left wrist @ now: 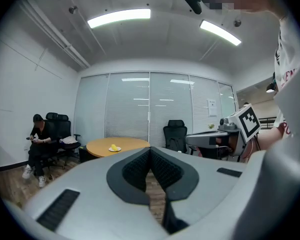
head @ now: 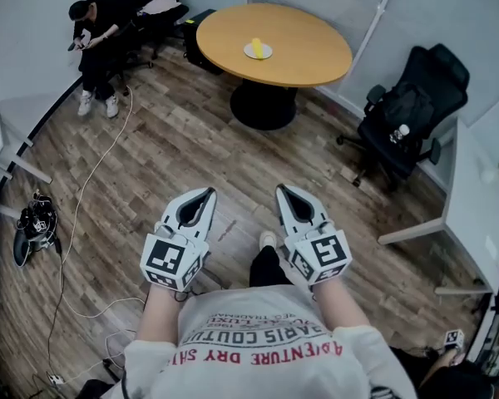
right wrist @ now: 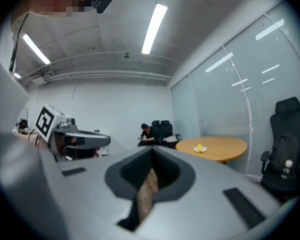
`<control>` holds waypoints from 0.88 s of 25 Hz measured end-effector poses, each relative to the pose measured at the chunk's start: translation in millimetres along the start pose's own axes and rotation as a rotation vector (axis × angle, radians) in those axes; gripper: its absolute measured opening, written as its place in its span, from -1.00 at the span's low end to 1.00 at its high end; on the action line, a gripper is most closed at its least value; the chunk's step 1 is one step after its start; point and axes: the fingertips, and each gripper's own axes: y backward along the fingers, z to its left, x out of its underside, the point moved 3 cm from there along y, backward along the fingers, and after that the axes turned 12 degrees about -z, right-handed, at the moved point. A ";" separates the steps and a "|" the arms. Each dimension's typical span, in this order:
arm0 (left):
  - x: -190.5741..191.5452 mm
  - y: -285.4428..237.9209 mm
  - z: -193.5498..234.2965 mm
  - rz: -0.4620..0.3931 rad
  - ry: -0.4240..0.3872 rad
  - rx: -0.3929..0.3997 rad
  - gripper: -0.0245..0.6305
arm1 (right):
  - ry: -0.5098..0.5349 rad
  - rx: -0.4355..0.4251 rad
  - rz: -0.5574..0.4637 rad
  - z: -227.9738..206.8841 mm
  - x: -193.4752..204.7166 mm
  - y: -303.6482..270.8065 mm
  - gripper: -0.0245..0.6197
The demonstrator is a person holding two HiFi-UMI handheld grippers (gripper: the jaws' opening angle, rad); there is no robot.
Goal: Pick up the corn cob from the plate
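Observation:
A yellow corn cob (head: 257,46) lies on a small white plate (head: 266,54) in the middle of a round wooden table (head: 308,52), far ahead of me. Both grippers are held close to my chest above the wooden floor, well short of the table. My left gripper (head: 205,194) is shut and holds nothing. My right gripper (head: 284,191) is shut and holds nothing as well. In the left gripper view the corn cob (left wrist: 113,147) shows small beyond the closed left gripper (left wrist: 150,149). In the right gripper view the corn cob (right wrist: 199,147) lies past the right gripper (right wrist: 152,152).
A person (head: 94,32) sits on a black chair at the far left. A black office chair (head: 412,106) stands right of the table, beside a white desk (head: 474,202). Cables (head: 83,189) and a black device (head: 33,223) lie on the floor at left. Glass walls stand behind the table.

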 end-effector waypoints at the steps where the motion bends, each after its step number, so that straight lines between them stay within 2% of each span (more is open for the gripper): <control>1: 1.0 -13.2 5.6 -0.001 0.003 -0.010 -0.82 | 0.003 -0.011 -0.004 -11.2 -0.6 -9.8 -0.85; 8: 6.5 -133.7 45.8 -0.018 0.019 -0.076 -0.82 | 0.050 -0.081 -0.008 -114.4 -9.8 -91.6 -0.85; 12: 9.7 -200.7 60.5 -0.036 -0.017 -0.064 -0.82 | 0.062 -0.111 -0.019 -167.7 -9.0 -132.8 -0.85; 14: 12.6 -228.8 69.9 -0.040 -0.031 -0.068 -0.82 | 0.059 -0.134 -0.011 -186.7 -2.4 -151.8 -0.85; 18: 24.7 -265.9 91.1 -0.032 0.002 -0.091 -0.82 | 0.057 -0.152 0.010 -214.6 6.7 -185.0 -0.85; 22: 34.4 -294.4 130.3 -0.029 0.033 -0.103 -0.82 | -0.007 -0.138 -0.010 -235.6 9.5 -227.3 -0.85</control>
